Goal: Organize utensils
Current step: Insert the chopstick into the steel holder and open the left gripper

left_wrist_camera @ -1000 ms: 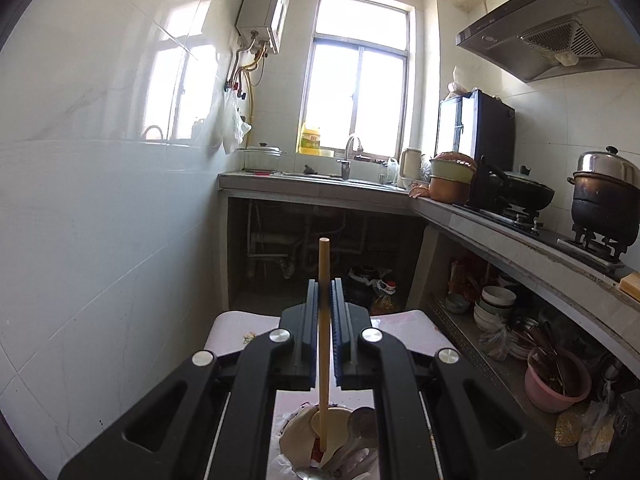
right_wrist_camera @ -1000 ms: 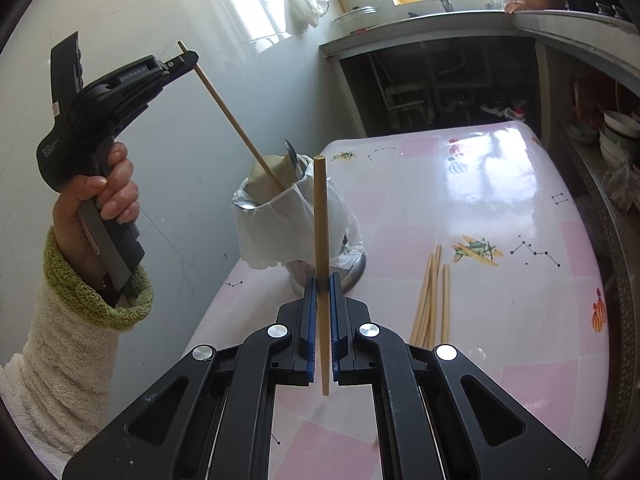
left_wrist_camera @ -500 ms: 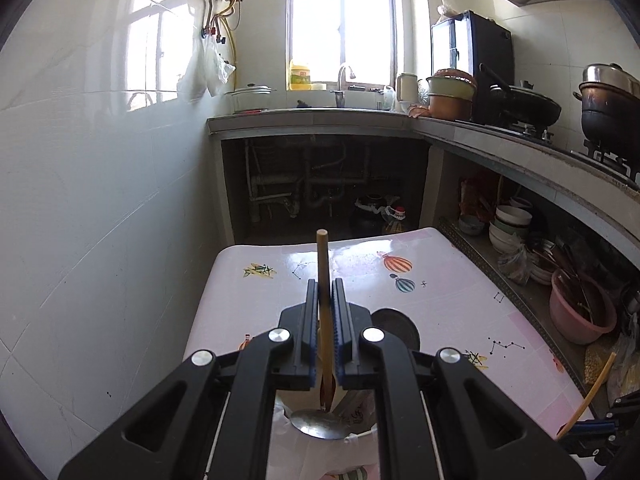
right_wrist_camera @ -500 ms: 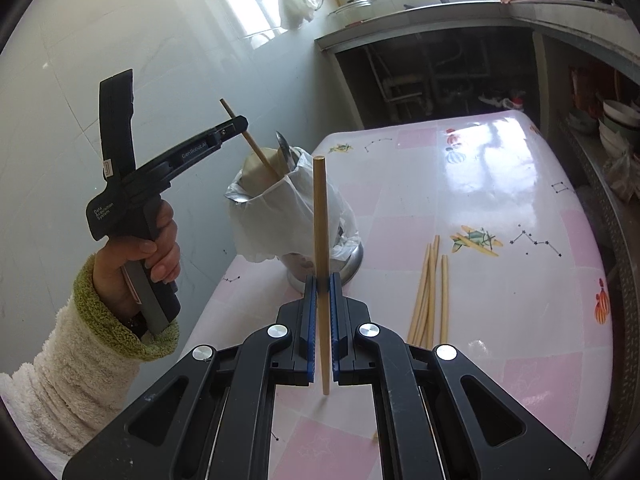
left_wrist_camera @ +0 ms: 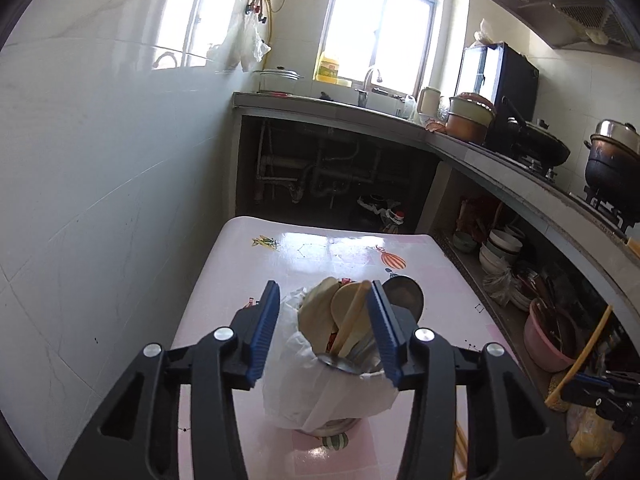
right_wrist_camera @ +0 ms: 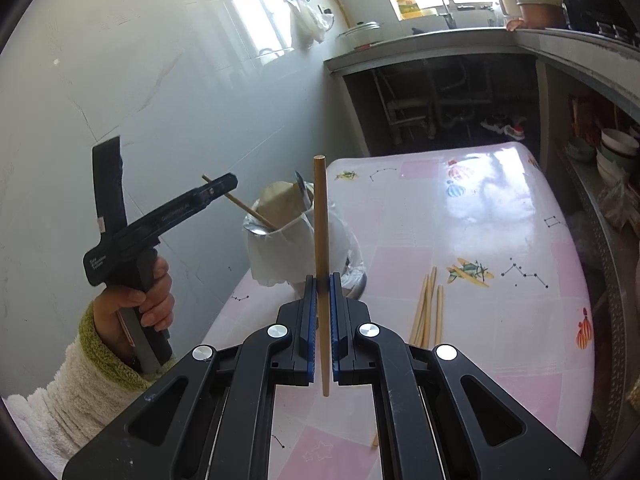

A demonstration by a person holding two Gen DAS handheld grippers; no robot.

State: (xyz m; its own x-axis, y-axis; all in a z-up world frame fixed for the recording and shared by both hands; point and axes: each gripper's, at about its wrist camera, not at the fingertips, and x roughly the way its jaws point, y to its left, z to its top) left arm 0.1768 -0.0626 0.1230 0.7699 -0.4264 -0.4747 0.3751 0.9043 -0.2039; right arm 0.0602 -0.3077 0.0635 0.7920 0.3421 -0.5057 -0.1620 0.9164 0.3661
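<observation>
A metal utensil holder wrapped in a white plastic bag (left_wrist_camera: 328, 396) (right_wrist_camera: 280, 248) stands on the pink table, with wooden spoons (left_wrist_camera: 320, 308) and a metal ladle (left_wrist_camera: 404, 292) in it. My left gripper (left_wrist_camera: 324, 286) (right_wrist_camera: 224, 184) hovers just above its rim, jaws opening. A wooden chopstick (left_wrist_camera: 352, 316) stands loose between them, its lower end in the holder and its top leaning toward the right pad. My right gripper (right_wrist_camera: 322, 278) is shut on a second chopstick (right_wrist_camera: 320, 216), held upright near the front of the table.
Several loose chopsticks (right_wrist_camera: 428, 308) lie on the pink patterned tablecloth (right_wrist_camera: 500, 208) right of the holder. A white tiled wall (left_wrist_camera: 100, 200) runs along the table's left side. A counter with pots and a sink lies beyond, with bowls (left_wrist_camera: 500, 248) on shelves at right.
My left gripper has come down over the holder and its jaws have spread, letting go of the chopstick, which now leans in the holder. The right gripper still grips its chopstick.
</observation>
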